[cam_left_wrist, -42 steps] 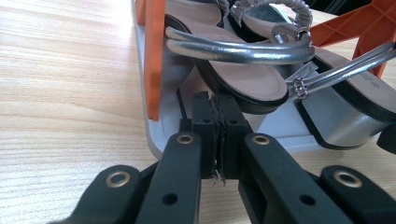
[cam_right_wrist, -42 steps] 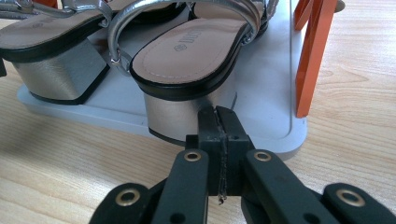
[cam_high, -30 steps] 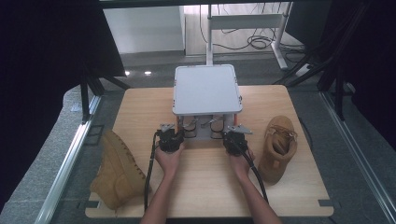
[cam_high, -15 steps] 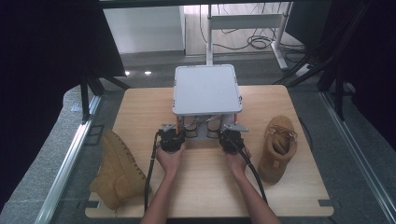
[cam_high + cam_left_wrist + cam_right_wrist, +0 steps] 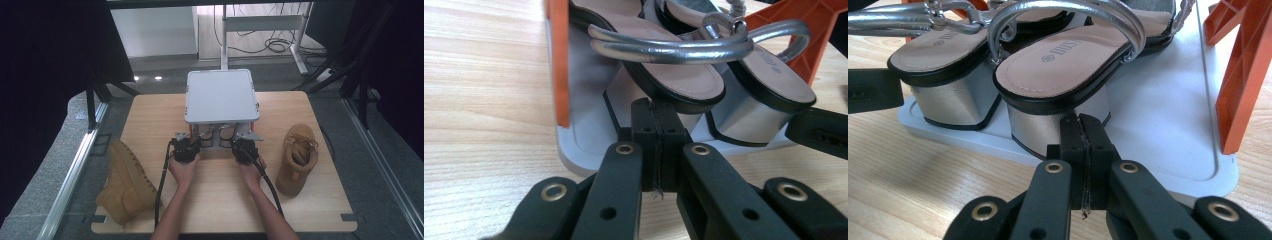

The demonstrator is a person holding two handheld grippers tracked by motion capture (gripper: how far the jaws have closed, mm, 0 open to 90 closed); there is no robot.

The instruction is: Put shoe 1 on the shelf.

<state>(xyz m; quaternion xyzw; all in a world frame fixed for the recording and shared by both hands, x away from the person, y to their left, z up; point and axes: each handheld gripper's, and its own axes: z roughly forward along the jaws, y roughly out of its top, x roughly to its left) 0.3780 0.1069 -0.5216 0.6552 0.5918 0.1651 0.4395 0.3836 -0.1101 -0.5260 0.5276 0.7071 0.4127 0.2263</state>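
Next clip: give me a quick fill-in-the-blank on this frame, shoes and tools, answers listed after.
1. Both tools, left tool and right tool, have their jaws ____.
2. The sandals on the rack's lower shelf have ____-coloured block heels.
3. The tan boot at the table's left edge lies on its ____.
4. The rack's uprights are ____.

Missing words: shut; silver; side; orange

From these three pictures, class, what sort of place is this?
Probably a lab or workshop set up for recording, not a home: a wooden table on a metal frame, loose floor cables, dark curtains, and staged footwear, tan boots beside a small shoe rack holding sandals.
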